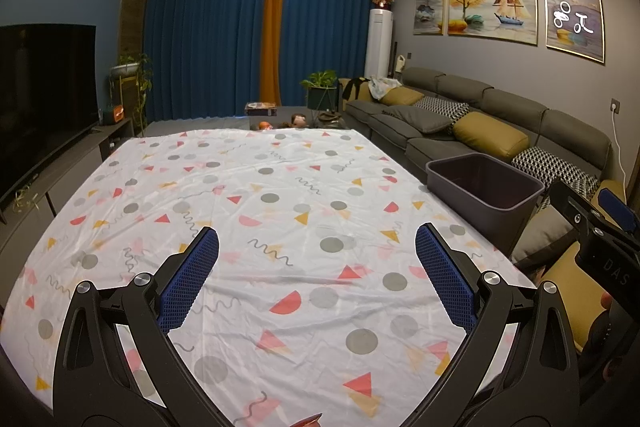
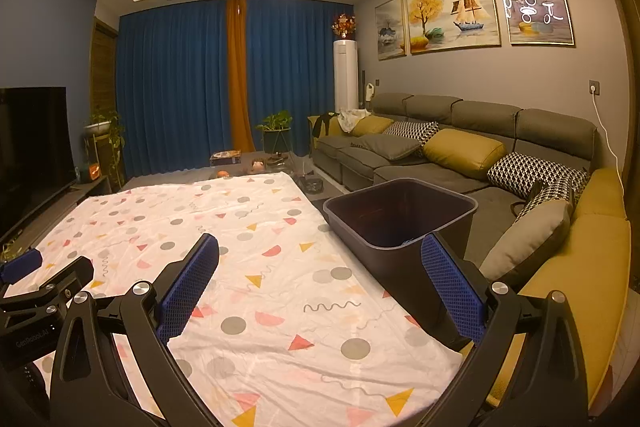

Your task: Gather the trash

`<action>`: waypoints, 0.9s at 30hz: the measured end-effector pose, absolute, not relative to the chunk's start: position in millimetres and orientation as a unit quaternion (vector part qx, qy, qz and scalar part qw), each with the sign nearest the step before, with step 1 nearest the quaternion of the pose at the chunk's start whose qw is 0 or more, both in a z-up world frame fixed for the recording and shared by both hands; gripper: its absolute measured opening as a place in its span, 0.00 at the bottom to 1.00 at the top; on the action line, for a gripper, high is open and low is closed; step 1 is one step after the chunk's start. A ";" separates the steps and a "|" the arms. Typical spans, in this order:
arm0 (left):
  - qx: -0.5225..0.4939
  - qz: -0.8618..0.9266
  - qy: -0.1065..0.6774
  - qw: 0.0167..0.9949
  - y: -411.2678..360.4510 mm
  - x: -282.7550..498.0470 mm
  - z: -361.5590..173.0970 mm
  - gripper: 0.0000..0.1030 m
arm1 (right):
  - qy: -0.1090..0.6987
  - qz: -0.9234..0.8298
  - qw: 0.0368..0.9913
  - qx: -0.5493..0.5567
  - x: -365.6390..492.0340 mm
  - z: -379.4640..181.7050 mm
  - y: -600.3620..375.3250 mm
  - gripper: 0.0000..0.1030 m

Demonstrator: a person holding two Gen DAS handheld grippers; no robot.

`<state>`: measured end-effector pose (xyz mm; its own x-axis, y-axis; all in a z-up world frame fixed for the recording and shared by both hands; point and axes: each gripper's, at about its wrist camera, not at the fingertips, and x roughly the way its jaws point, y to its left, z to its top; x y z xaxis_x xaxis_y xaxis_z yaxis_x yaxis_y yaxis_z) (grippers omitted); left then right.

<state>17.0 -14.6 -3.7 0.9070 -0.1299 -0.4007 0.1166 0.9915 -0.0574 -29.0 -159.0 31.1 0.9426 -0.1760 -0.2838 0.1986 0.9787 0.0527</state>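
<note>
While both grippers hang over the table, each has its blue-padded fingers spread wide with nothing between them. From its own camera, the left gripper (image 1: 316, 267) sits above the patterned cloth (image 1: 248, 195), pointing down the table toward the blue curtains (image 1: 208, 39). The right gripper (image 2: 320, 271) points the same way, its right finger (image 2: 452, 287) overlapping the near wall of the bin (image 2: 400, 223) in its view; whether they touch I cannot tell.

That dark rectangular bin stands upright off the table's right edge, between cloth and sofa (image 2: 460, 147), its mouth facing up. Its long axis runs roughly along the table's right edge, toward the far wall. A small bluish scrap shows just inside its near rim, too small to identify.

A reddish sliver (image 1: 308, 419) peeks in at the bottom edge of the left view, unclear what. No other loose trash is visible on the cloth.
</note>
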 end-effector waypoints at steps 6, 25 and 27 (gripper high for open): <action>-0.016 -0.064 0.206 0.976 -14.8 16.8 -3.9 0.94 | 0.140 -0.095 0.985 0.040 -29.0 31.0 -159.3 0.95; -0.017 -0.067 0.207 0.976 -20.7 14.6 -6.3 0.94 | 0.138 -0.096 0.985 0.043 -27.1 33.9 -158.4 0.95; -0.017 -0.067 0.207 0.976 -20.7 14.6 -6.2 0.94 | 0.138 -0.097 0.985 0.043 -26.5 33.9 -157.7 0.95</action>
<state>14.6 -20.7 -6.2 0.9054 -0.1379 -0.4016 0.1235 0.9904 -0.0618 -26.5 -157.7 33.9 0.9430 -0.1794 -0.2803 0.2032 0.9774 0.0578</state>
